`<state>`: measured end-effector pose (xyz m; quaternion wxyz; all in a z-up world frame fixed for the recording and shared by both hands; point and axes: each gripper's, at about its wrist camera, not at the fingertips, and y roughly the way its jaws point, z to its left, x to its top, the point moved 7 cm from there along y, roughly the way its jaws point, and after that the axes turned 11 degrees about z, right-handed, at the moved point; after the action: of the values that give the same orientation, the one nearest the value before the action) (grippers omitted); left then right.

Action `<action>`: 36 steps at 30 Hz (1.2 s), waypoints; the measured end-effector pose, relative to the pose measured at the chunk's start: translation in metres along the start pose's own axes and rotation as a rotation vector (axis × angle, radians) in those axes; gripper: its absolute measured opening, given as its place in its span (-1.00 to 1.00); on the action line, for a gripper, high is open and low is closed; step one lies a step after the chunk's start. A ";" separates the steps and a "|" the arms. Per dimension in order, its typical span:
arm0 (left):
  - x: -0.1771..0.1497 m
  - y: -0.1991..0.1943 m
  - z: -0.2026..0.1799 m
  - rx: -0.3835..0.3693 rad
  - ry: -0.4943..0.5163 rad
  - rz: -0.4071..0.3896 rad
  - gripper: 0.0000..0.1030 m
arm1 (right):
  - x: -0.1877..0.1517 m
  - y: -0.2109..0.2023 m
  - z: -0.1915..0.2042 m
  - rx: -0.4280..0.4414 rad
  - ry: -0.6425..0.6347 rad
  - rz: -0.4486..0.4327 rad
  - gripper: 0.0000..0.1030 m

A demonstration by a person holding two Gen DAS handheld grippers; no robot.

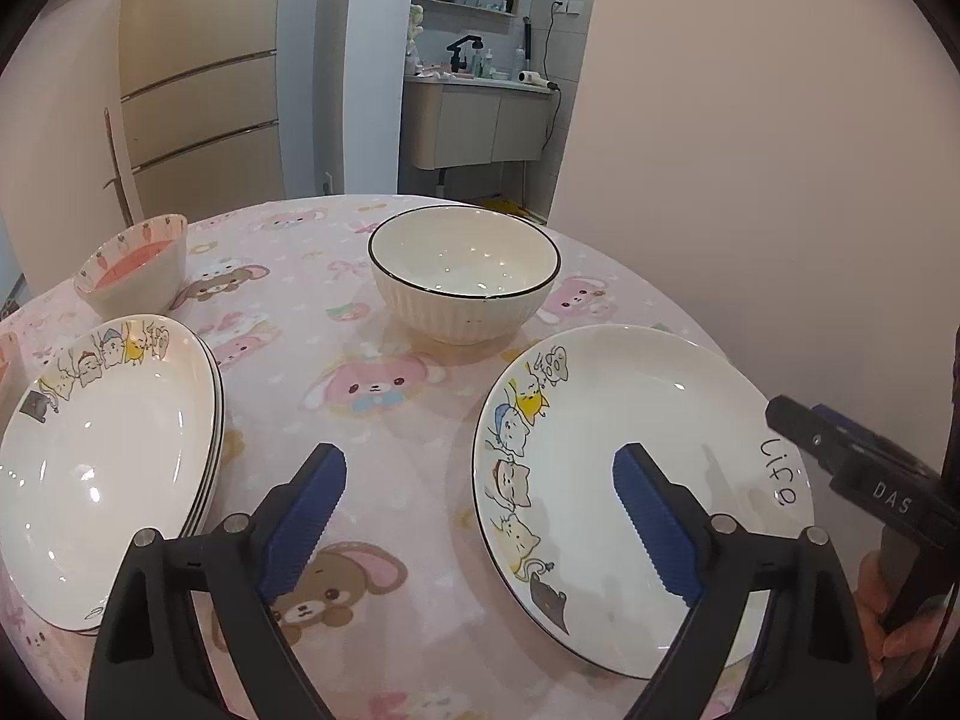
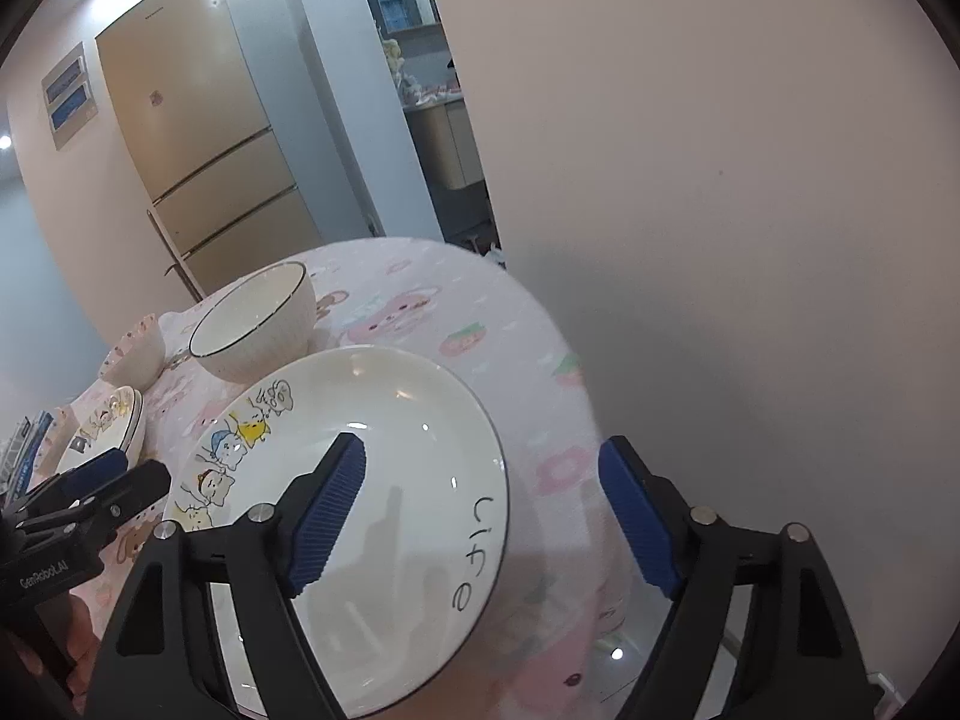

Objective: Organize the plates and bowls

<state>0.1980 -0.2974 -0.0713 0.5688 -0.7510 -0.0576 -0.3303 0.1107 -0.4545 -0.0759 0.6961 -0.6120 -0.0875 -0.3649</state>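
My left claw (image 1: 480,516) is spread wide above the counter (image 1: 384,420), one pad over the pink cloth, the other over the near edge of a cat plate (image 1: 636,498). My right claw (image 2: 483,516) is spread too, its jaws on either side of that plate's "life" rim without touching. A stack of plates (image 1: 114,468) lies to the left. Beyond stands a big white bowl (image 1: 465,273), empty; farther left a small carrot-print bowl (image 1: 135,270), pink inside. A fridge (image 1: 201,78) stands behind.
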 end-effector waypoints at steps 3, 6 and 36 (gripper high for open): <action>0.001 0.007 -0.002 -0.020 0.002 0.031 0.61 | -0.001 0.008 0.004 0.013 0.000 0.029 0.39; 0.001 0.017 -0.005 -0.043 -0.002 0.063 0.56 | -0.002 0.015 0.005 0.020 0.016 0.058 0.24; -0.018 0.022 -0.015 -0.100 0.017 0.126 -0.41 | -0.008 0.013 -0.003 0.130 0.086 0.099 -0.74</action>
<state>0.1879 -0.3133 -0.0969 0.5508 -0.7778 0.0109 -0.3026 0.1118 -0.4537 -0.0911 0.7545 -0.5531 -0.0508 -0.3496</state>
